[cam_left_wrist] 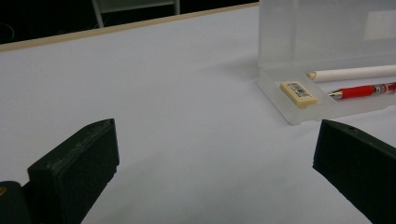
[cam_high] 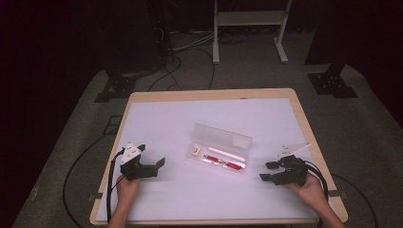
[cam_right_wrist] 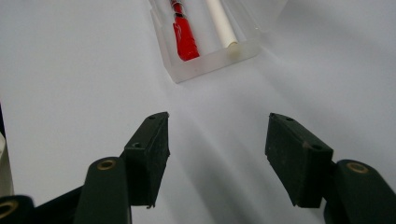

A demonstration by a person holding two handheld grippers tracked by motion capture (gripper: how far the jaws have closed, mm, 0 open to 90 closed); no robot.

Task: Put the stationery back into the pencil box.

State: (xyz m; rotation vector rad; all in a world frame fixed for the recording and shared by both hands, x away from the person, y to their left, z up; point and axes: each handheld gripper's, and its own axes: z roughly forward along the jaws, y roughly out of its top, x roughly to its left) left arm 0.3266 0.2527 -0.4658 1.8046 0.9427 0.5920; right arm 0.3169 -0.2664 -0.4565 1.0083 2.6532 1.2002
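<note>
A clear plastic pencil case (cam_high: 236,170) lies open in the middle of the white mat, its lid (cam_high: 223,135) raised at the far side. In its tray lie a small cream eraser (cam_high: 194,151), a white pen (cam_high: 227,154) and a red pen (cam_high: 224,163). My left gripper (cam_high: 158,167) rests on the mat to the case's left, open, with nothing between its jaws. From the left gripper view (cam_left_wrist: 215,140) the eraser (cam_left_wrist: 299,93) and red pen (cam_left_wrist: 364,89) lie ahead to the right. My right gripper (cam_high: 267,171) sits to the case's right, open and empty. Its own view (cam_right_wrist: 217,123) faces the tray's end, with the red pen (cam_right_wrist: 183,32) and the white pen (cam_right_wrist: 220,23) inside.
The white mat (cam_high: 190,118) covers a wooden table (cam_high: 209,94) whose rim shows all round. Beyond the far edge, on the grey floor, stand a white metal frame (cam_high: 216,47), black stand bases (cam_high: 332,83) and loose cables (cam_high: 190,45).
</note>
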